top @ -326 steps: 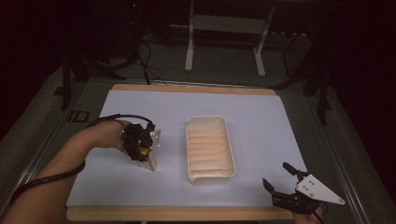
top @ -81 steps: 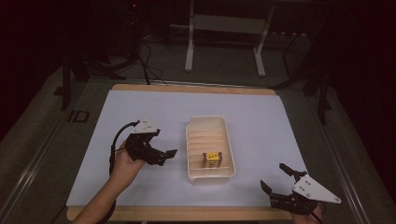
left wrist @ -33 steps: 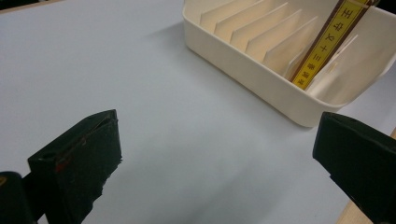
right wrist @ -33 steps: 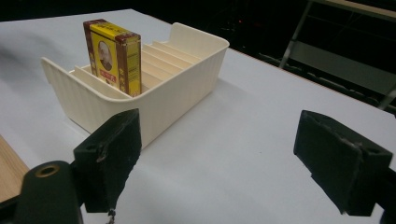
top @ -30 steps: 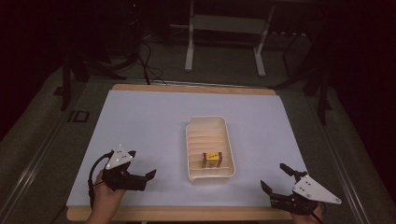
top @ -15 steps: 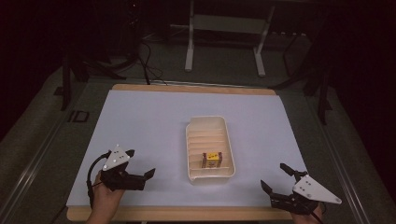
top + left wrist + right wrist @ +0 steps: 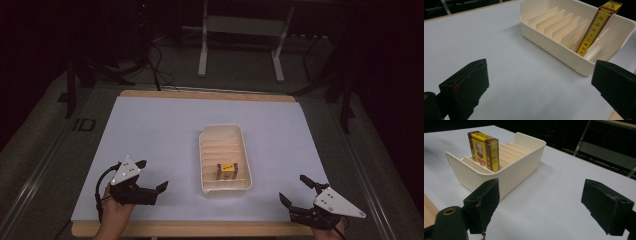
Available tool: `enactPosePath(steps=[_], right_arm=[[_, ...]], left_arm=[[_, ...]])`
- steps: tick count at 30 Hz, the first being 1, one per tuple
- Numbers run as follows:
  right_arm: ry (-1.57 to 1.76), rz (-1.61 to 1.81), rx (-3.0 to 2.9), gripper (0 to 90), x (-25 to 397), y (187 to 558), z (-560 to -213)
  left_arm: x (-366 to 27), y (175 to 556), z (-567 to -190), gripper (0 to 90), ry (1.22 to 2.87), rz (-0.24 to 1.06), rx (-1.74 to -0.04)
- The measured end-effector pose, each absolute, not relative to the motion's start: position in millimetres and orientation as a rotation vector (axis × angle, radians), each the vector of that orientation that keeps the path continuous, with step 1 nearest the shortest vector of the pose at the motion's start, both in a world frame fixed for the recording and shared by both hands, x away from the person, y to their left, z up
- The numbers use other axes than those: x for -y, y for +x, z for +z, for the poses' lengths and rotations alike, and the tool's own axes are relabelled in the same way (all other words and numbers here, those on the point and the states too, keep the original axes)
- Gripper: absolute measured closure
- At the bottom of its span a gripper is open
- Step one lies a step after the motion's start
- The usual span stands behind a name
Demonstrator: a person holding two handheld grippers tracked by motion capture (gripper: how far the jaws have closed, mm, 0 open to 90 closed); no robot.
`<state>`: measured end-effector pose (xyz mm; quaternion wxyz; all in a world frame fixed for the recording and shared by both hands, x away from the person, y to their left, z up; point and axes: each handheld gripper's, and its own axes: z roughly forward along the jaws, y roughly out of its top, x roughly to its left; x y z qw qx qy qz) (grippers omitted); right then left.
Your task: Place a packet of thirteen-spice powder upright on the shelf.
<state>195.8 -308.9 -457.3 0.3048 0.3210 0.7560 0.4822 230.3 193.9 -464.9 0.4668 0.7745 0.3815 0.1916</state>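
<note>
The left gripper (image 7: 151, 176) is held low over the near left part of the white table cover (image 7: 160, 135), with its jaws spread wide and nothing caught between them. Ahead of those jaws and off toward the right one, well apart from both, the cream slotted tray (image 7: 554, 48) is seen in the left gripper view, its thin dividers running across it. The yellow and brown box (image 7: 226, 171) is stood on edge in a slot near the tray's near end, leaned slightly against a divider and rising above the rim. In the right gripper view the same tray (image 7: 516, 173) is found beyond the left jaw, apart from it, and the box (image 7: 483, 150) is seen upright above that jaw. The right gripper (image 7: 297, 192) is held at the near right corner of the cover, its jaws likewise spread wide and empty.
</note>
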Motion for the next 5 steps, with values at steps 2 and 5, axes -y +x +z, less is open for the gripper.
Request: enactPosePath(steps=[2,5], right_arm=[[0.85,1.277,-2.002,15.1,308.9,195.9,-457.3],[0.849,1.278,-2.004,15.1,308.7,196.1,-457.4]], left_arm=[[-193.2,230.1,-465.2,1.2,1.9,0.478,-0.937],[-193.5,230.8,-465.6,1.2,1.897,0.474,-0.934]])
